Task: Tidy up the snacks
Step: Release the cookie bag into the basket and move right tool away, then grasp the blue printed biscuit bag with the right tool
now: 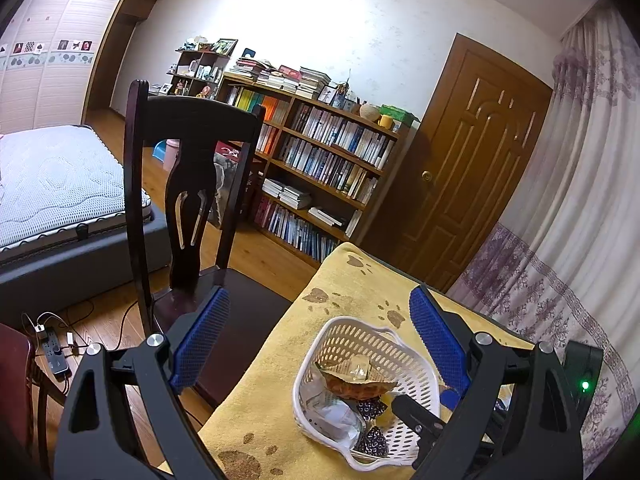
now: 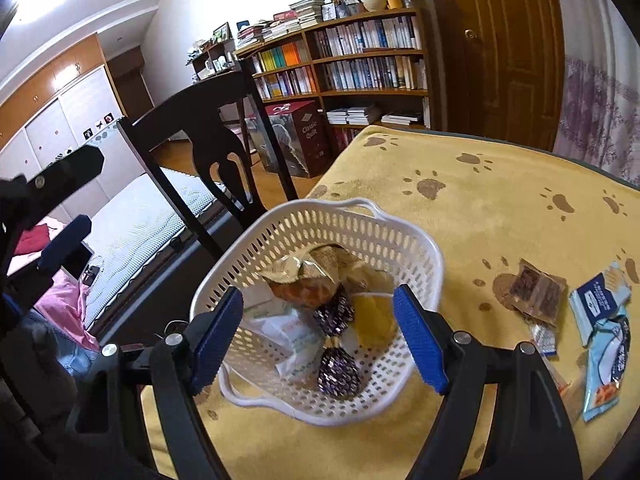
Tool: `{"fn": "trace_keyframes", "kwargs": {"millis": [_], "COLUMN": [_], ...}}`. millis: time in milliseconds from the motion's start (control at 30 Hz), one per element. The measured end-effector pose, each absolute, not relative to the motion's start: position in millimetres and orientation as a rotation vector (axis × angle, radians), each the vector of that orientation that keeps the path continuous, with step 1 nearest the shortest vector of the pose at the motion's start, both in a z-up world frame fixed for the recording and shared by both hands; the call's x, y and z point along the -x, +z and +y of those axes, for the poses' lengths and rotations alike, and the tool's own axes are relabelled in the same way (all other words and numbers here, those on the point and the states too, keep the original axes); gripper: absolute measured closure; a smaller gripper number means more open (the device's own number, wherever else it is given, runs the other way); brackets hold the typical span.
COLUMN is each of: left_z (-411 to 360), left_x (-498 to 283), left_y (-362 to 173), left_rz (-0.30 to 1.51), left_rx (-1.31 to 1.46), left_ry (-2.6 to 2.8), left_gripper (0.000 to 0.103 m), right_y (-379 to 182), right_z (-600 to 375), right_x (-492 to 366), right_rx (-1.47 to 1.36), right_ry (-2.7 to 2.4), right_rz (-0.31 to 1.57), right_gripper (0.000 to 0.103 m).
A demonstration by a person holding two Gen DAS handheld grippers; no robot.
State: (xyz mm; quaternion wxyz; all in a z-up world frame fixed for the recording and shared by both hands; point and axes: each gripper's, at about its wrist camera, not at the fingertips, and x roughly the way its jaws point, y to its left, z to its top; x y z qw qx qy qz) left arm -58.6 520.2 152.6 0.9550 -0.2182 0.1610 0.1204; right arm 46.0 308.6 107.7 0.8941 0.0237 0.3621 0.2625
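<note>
Both the left gripper point(image 1: 320, 336) and right gripper point(image 2: 318, 332) hang released, holding nothing, over the white basket point(image 2: 400, 224) of snacks; a far box point(image 2: 304, 140) reads "Classic Quilt".

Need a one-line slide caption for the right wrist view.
Open right gripper above white basket of snacks; three packets remain on yellow paw-print cloth.
</note>
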Motion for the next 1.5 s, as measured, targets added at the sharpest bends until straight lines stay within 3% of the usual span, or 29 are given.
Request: {"fn": "trace_keyframes", "kwargs": {"millis": [1033, 1500], "left_z": [476, 434], "left_x": [48, 40], "left_y": [153, 150], "left_rz": [0.371, 0.403], "left_rx": [0.347, 0.248], "left_ry": [0.171, 0.099], "left_gripper": [0.009, 0.005], "right_y": [91, 44], "right_z": [107, 70], "right_x": [-54, -77], "right_rx": [-0.226, -0.240], "right_ry": [0.166, 0.050], "right_rz": [0.736, 0.825], "right_gripper": [0.026, 0.026]}}
